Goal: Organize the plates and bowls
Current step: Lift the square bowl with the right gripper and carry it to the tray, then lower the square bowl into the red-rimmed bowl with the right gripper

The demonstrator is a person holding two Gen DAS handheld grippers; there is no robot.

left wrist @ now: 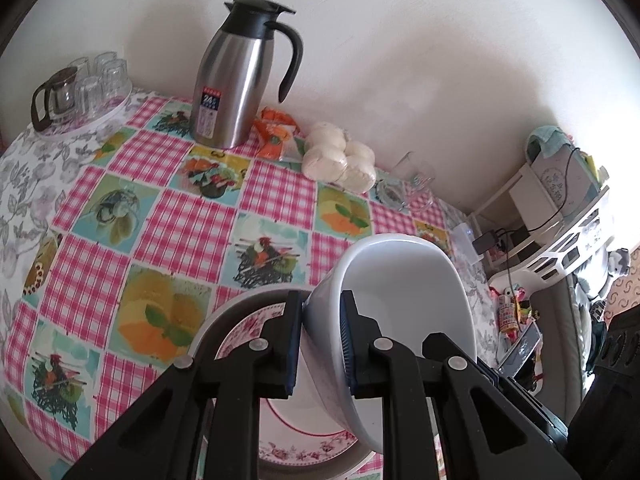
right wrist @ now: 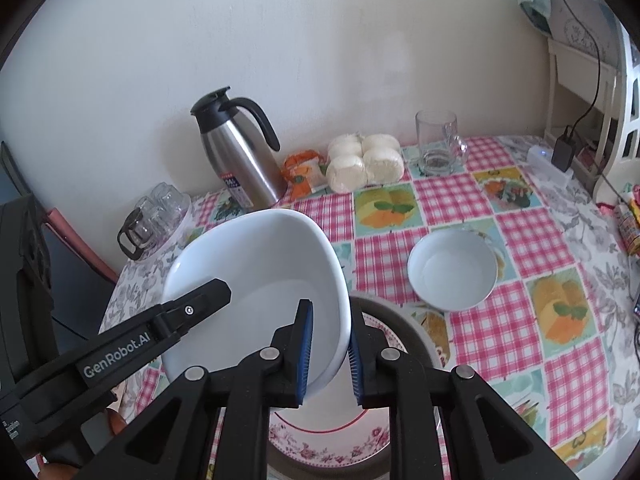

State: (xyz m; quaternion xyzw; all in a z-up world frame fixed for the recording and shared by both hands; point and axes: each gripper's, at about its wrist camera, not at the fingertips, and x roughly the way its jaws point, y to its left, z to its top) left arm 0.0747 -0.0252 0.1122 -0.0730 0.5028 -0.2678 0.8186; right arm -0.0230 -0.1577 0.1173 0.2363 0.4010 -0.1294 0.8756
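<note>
While both grippers hold the large white bowl (right wrist: 256, 292) tilted above the floral plate (right wrist: 328, 436), open room lies mostly to the right. At the counter's (right wrist: 520, 336) far left edge sits a tray of upturned glasses (right wrist: 160, 216) with a small glass pot, then a steel jug (right wrist: 236, 156) against the wall, an orange packet (right wrist: 302, 174), bagged white buns (right wrist: 364, 162) and a glass mug (right wrist: 438, 142). A small white bowl (right wrist: 454, 268) stands alone on the checked cloth, well apart from these, with bare cloth around it. A white shelf unit (right wrist: 600, 120) crowds the right edge.

The left gripper (left wrist: 320, 344) has its fingers pinching the large bowl's rim, one pad inside and one outside. The right gripper (right wrist: 330, 354) has its fingers nearly together on the opposite rim, again one pad on each side; whether its outer pad presses cannot be made out.

Much of the plate is hidden under the bowl and the grippers, and its near edge is cut off. The bowl's squarish opening faces up and toward the cameras, its longer side running from near to far.
</note>
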